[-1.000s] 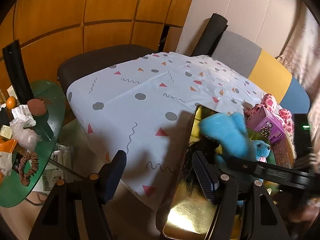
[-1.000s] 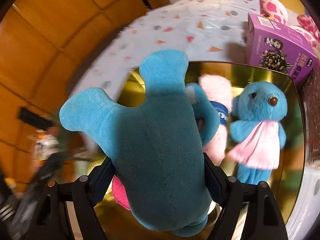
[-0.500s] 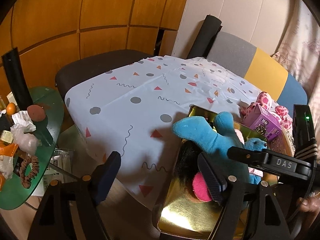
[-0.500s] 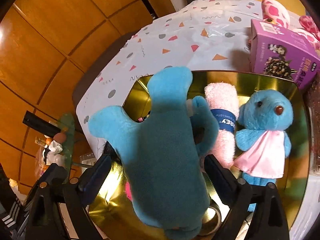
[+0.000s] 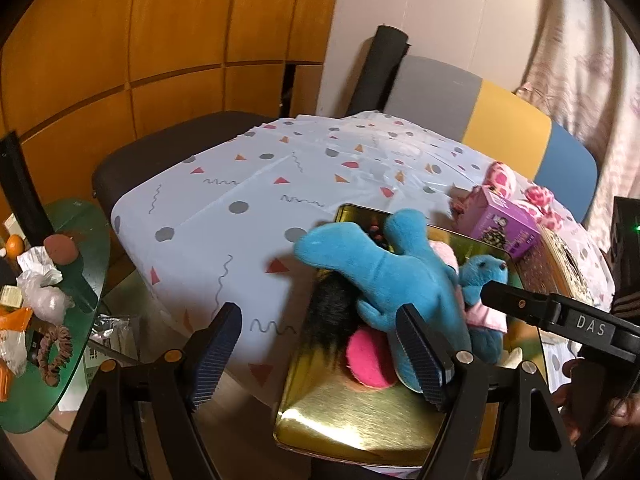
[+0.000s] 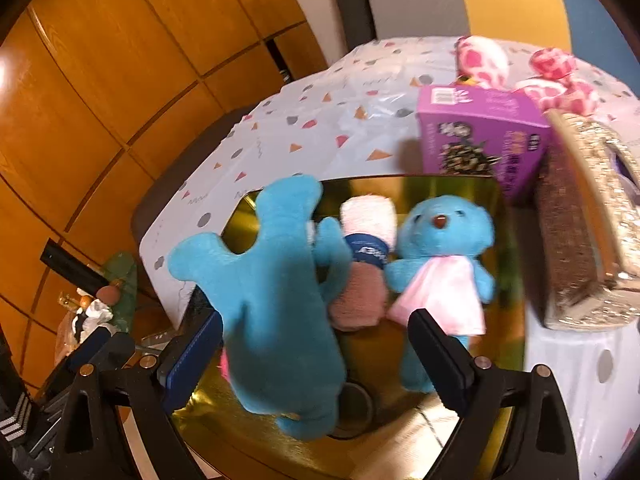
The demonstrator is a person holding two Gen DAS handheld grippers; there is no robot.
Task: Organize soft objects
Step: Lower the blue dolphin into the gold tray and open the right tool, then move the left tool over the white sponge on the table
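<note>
A long blue plush toy (image 6: 276, 312) lies in the gold tray (image 6: 404, 448), its forked end over the tray's far left rim; it also shows in the left wrist view (image 5: 384, 276). Beside it lie a rolled pink towel (image 6: 366, 240) and a blue teddy with a pink scarf (image 6: 444, 248). A pink disc (image 5: 368, 354) and something black and furry (image 5: 332, 312) lie under the plush. My right gripper (image 6: 316, 356) is open, its jaws wide on either side of the plush and apart from it. My left gripper (image 5: 320, 354) is open and empty at the tray's (image 5: 352, 420) near left corner.
A purple box (image 6: 480, 136) and a glittery box (image 6: 580, 240) stand behind and right of the tray. A pink spotted plush (image 6: 520, 68) lies further back on the patterned tablecloth (image 5: 240, 200). A green side table (image 5: 48, 320) with clutter stands on the left.
My right gripper has opened and let go of the long blue plush, which now rests in the tray. The right gripper has drawn back. My left gripper stays open.
</note>
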